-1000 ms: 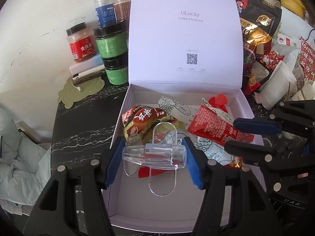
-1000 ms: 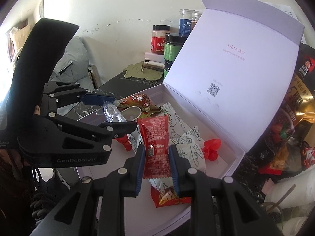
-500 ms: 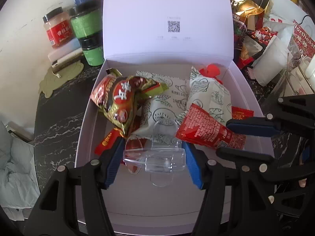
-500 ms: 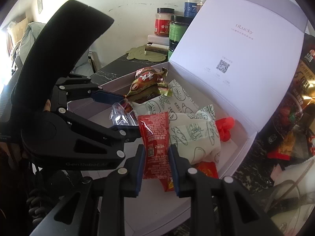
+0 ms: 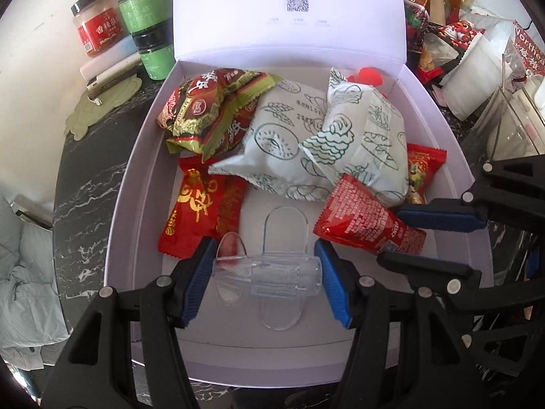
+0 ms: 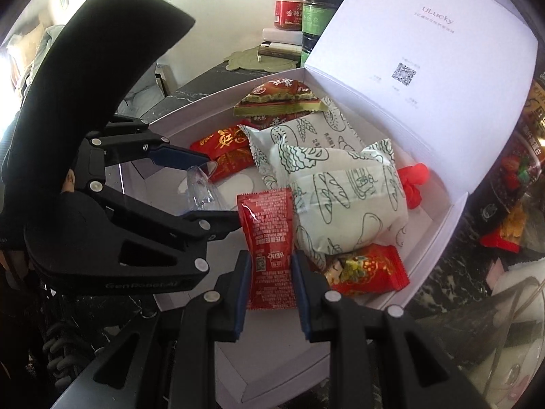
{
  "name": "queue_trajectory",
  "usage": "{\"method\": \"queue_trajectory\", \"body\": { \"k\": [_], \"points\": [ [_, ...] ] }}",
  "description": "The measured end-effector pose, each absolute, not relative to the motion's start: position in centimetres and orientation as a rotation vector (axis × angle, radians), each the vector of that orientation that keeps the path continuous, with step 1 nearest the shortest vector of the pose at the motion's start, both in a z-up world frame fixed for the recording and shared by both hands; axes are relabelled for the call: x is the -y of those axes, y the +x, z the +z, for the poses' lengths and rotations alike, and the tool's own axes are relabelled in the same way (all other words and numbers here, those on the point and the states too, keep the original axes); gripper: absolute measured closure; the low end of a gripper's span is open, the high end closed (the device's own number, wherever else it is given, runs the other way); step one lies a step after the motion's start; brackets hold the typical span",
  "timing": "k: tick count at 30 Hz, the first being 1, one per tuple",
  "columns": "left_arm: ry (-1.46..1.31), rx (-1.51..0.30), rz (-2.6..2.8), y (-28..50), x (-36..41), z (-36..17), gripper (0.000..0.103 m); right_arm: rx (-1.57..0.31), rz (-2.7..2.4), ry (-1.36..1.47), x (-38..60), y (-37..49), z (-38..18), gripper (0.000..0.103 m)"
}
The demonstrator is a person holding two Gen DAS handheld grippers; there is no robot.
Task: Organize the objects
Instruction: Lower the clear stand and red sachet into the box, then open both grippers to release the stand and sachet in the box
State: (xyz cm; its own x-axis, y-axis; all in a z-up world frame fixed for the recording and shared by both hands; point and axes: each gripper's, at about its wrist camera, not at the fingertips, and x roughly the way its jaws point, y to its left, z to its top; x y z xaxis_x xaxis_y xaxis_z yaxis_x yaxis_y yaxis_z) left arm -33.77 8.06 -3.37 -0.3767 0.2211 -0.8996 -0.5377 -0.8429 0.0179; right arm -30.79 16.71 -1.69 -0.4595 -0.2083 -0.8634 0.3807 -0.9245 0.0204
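Note:
A pale lilac gift box (image 5: 136,184) stands with its lid up on a black marbled table. My left gripper (image 5: 265,274) is shut on a clear plastic clip (image 5: 269,274) and hangs low over the box's bare front floor. In the right wrist view my right gripper (image 6: 270,272) is shut on a red ketchup sachet (image 6: 269,235), held over the box beside the left gripper (image 6: 201,191). Inside lie two white snack packets with green drawings (image 5: 357,136), a brown and green packet (image 5: 211,109) and red candy packs (image 5: 194,211).
Jars with red and green labels (image 5: 143,13) stand behind the box at the left, next to a green mat (image 5: 98,109). Snack bags and white pouches (image 5: 470,51) crowd the table to the right. A grey cloth (image 5: 20,272) lies beyond the table's left edge.
Both grippers have sunk towards the box and tipped further down, each keeping its load. The box's contents now fill more of both views.

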Motion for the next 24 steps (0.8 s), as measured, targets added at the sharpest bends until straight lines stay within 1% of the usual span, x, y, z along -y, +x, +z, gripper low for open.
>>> {"method": "queue_trajectory", "body": {
  "k": [9, 16, 22, 24],
  "points": [
    [-1.449, -0.427, 2.247, -33.8, -7.3, -3.6, 0.045, -0.236, -2.408, 1.423, -16.5, -31.1, -2.0, 0.078],
    [-1.472, -0.431, 2.257, -33.3, -7.0, -3.8, 0.045, -0.222, -2.424, 1.435, -16.5, -30.6, -2.1, 0.075],
    [-1.481, -0.41, 2.276, -33.2, -7.0, -3.5, 0.043, -0.207, -2.446, 1.444, -17.2, -30.5, -1.6, 0.074],
    [-1.48, -0.419, 2.291, -33.1, -7.0, -3.3, 0.041, -0.209, -2.457, 1.445, -17.4, -30.4, -1.5, 0.074]
  ]
}}
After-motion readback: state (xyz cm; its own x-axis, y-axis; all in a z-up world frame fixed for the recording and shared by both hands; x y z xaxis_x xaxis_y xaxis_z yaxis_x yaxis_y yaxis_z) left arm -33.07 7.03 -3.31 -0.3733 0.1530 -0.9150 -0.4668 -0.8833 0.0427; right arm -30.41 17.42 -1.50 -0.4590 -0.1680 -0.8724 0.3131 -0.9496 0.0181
